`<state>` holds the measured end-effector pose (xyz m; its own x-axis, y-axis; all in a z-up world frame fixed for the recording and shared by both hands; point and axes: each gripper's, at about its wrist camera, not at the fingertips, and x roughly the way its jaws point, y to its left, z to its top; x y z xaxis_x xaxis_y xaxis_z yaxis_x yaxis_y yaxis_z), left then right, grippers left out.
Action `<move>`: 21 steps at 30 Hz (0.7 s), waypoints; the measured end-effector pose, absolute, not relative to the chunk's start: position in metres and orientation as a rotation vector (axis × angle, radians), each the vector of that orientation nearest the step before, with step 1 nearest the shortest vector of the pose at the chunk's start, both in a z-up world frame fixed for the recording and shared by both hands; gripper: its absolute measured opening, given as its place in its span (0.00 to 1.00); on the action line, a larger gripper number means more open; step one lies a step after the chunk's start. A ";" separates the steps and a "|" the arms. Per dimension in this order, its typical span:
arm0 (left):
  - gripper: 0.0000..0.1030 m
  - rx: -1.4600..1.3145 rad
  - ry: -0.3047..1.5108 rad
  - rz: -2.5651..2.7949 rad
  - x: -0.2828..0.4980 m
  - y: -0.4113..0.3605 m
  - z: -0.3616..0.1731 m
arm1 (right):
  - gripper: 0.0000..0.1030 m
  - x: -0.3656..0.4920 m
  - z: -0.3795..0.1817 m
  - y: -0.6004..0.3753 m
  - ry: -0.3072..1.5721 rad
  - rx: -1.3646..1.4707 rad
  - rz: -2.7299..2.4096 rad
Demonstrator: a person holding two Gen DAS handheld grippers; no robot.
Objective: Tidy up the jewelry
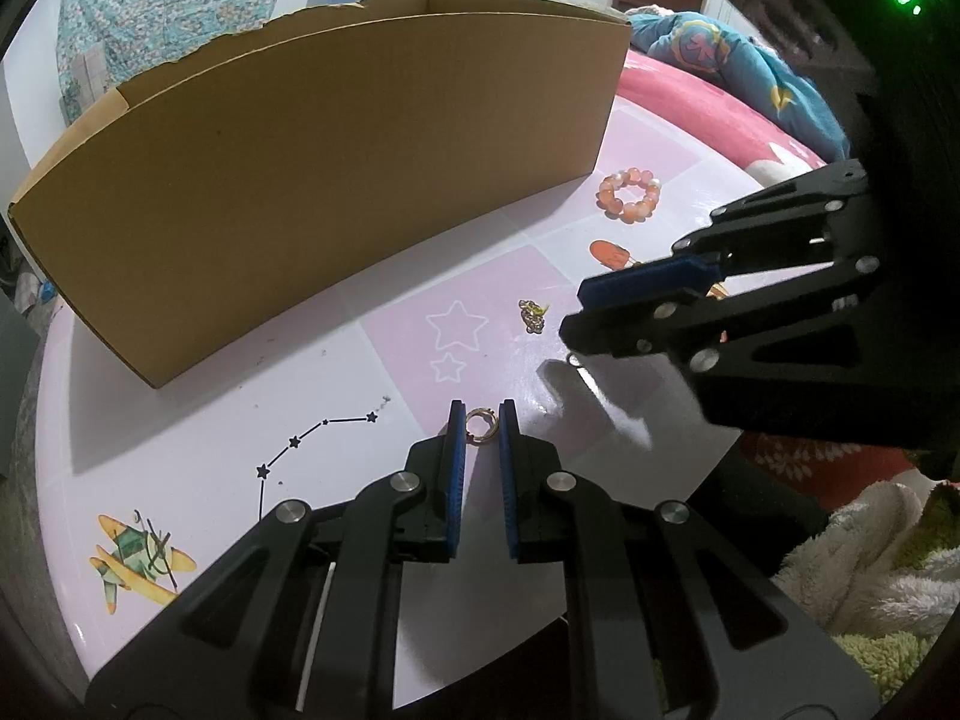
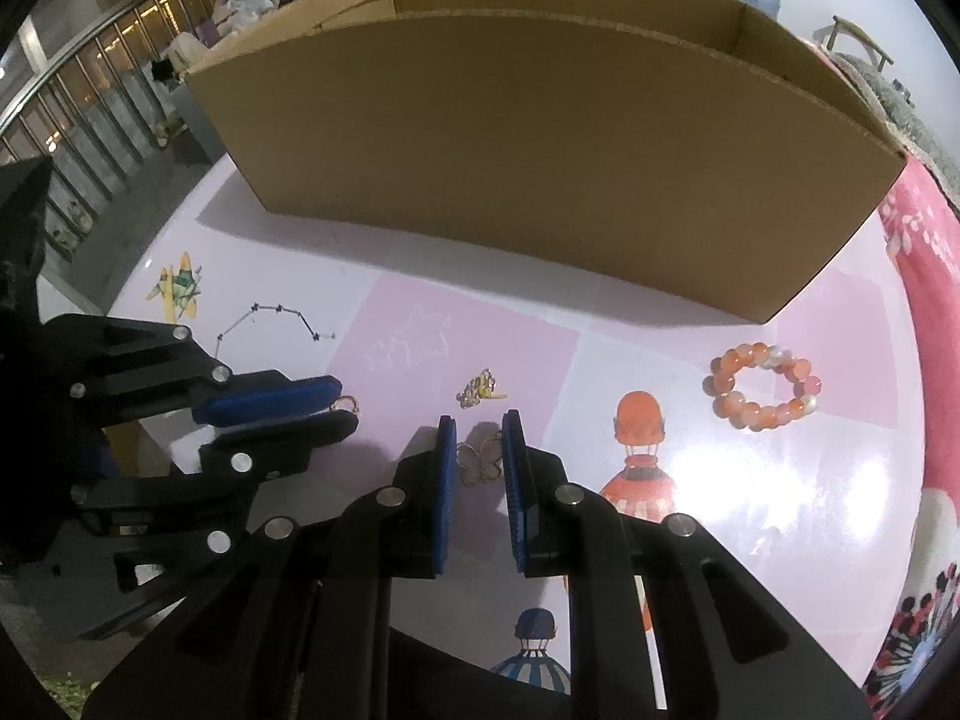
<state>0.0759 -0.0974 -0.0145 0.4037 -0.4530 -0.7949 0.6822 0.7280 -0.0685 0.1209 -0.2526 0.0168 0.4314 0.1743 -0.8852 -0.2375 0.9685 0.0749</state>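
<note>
My left gripper (image 1: 481, 414) is open low over the table, its blue pads either side of a small gold ring (image 1: 480, 423). My right gripper (image 2: 480, 429) is open around a gold butterfly-shaped piece (image 2: 480, 461) lying on the table. A small gold charm with a yellow bit (image 2: 478, 389) lies just ahead of it and also shows in the left wrist view (image 1: 533, 313). An orange bead bracelet (image 2: 761, 385) lies to the right, near the box corner. The open cardboard box (image 2: 540, 138) stands behind everything.
The round table (image 1: 210, 420) has a pink and white printed cover with stars, an aeroplane and balloons. A pink blanket (image 2: 924, 312) lies to the right. A fluffy towel (image 1: 870, 552) sits off the table's edge. The right gripper (image 1: 576, 312) shows in the left wrist view.
</note>
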 end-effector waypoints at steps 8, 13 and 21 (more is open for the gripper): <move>0.10 0.291 0.896 -0.732 0.075 -0.098 -0.014 | 0.15 0.115 0.035 -0.267 1.051 -0.032 0.233; 0.10 0.293 0.880 -0.739 0.074 -0.097 -0.010 | 0.15 0.110 0.041 -0.274 1.025 -0.017 0.222; 0.10 0.310 0.842 -0.736 0.064 -0.090 0.008 | 0.15 0.102 0.052 -0.284 0.984 0.006 0.222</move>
<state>0.0639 -0.0901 0.0078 0.4412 -0.4651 -0.7674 0.6984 0.7150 -0.0318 0.1019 -0.2841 0.0518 0.5332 0.1889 -0.8247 -0.1840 0.9773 0.1050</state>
